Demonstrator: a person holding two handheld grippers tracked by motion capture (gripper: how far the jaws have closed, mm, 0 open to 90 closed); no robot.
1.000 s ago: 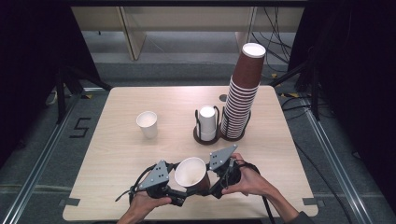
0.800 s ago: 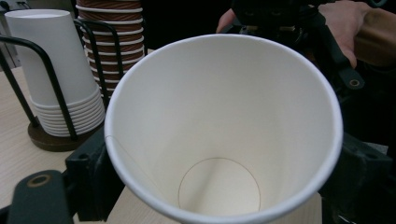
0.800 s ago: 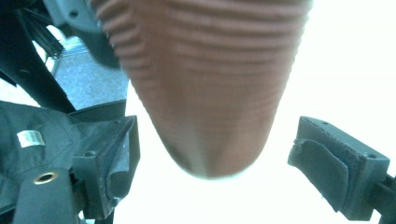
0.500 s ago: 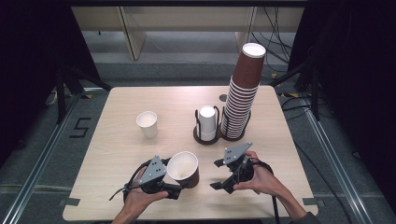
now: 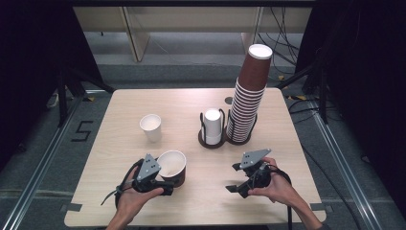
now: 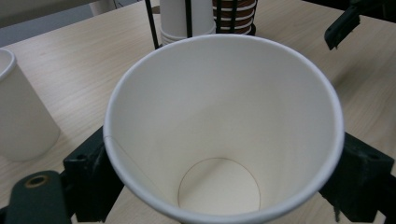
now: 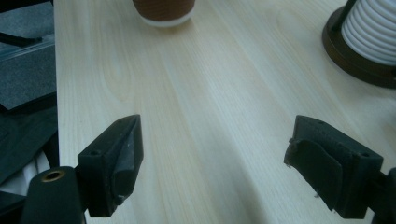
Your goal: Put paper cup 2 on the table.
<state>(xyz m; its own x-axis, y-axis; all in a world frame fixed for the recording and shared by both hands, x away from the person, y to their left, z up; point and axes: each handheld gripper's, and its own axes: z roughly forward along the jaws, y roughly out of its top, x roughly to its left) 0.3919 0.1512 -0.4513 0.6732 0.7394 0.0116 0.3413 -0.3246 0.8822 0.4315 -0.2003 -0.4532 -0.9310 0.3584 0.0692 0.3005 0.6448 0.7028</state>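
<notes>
One brown paper cup (image 5: 172, 167) stands near the table's six o'clock edge, a little toward seven. Its outside is brown with a pale band at the foot, its inside plain white with a thin seam down the wall and a round flat bottom, as the left gripper view shows. The left gripper (image 5: 163, 184) is clamped on it, one black jaw pressed against each side of the wall below the rim.

At three o'clock from the cup, well apart from it, the right gripper (image 5: 235, 178) hovers over bare wood with nothing between its jaws; they stand apart and have just been closing a little.

One single white cup (image 5: 151, 127) stands upright at eleven o'clock from the brown cup. At one o'clock sit two stacks on dark round bases: a short white stack (image 5: 212, 125) inside a black wire holder, and just beside it at its three o'clock a tall brown stack (image 5: 249, 100), leaning slightly. All rest on one light wooden table (image 5: 124, 103).
</notes>
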